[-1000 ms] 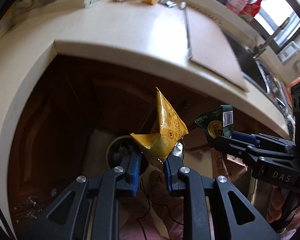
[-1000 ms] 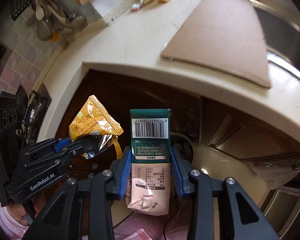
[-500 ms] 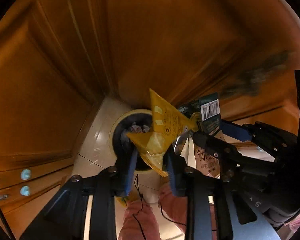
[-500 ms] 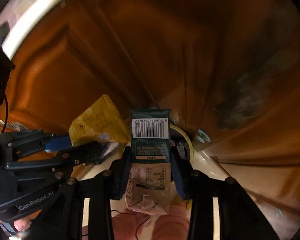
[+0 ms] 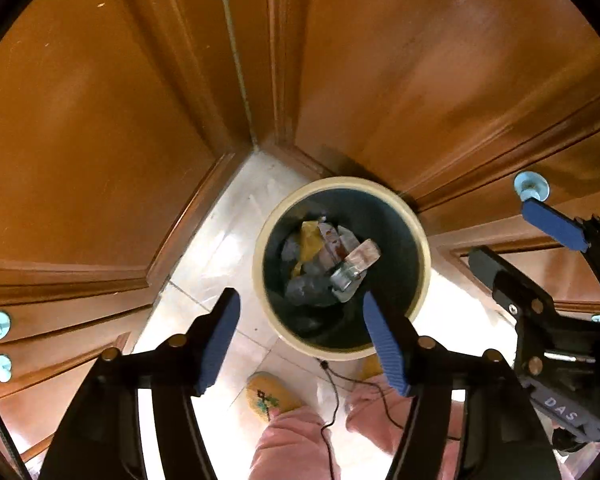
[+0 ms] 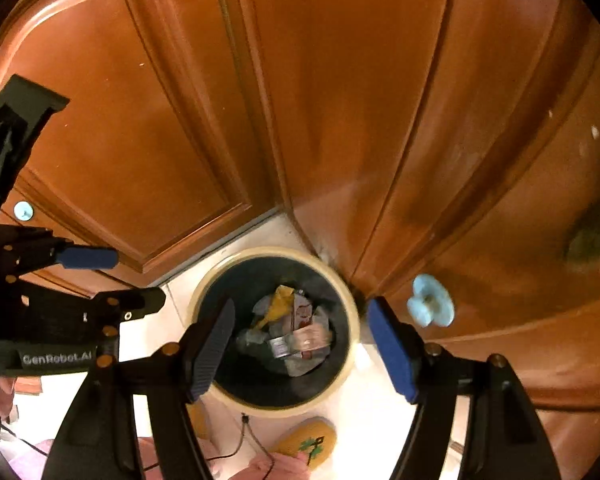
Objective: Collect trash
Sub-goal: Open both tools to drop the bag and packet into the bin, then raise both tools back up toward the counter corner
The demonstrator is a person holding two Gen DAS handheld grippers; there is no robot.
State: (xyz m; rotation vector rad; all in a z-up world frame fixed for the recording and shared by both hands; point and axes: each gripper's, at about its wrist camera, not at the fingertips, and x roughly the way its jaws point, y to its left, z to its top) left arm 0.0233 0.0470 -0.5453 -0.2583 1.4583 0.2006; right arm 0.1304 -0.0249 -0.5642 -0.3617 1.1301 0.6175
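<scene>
Two grippers, both emptied: your left gripper (image 5: 300,340), jaws just sprung apart, no longer pinches the crumpled yellow foil wrapper (image 5: 309,242); your right gripper (image 6: 304,350), likewise parted, has dropped its carton (image 6: 306,338) into the round cream-rimmed bin (image 5: 418,240).

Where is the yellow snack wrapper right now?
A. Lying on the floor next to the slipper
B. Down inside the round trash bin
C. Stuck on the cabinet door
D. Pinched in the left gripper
B. The yellow snack wrapper lies among the other rubbish inside the trash bin, while the left gripper above it is open with nothing between its fingers.
</scene>
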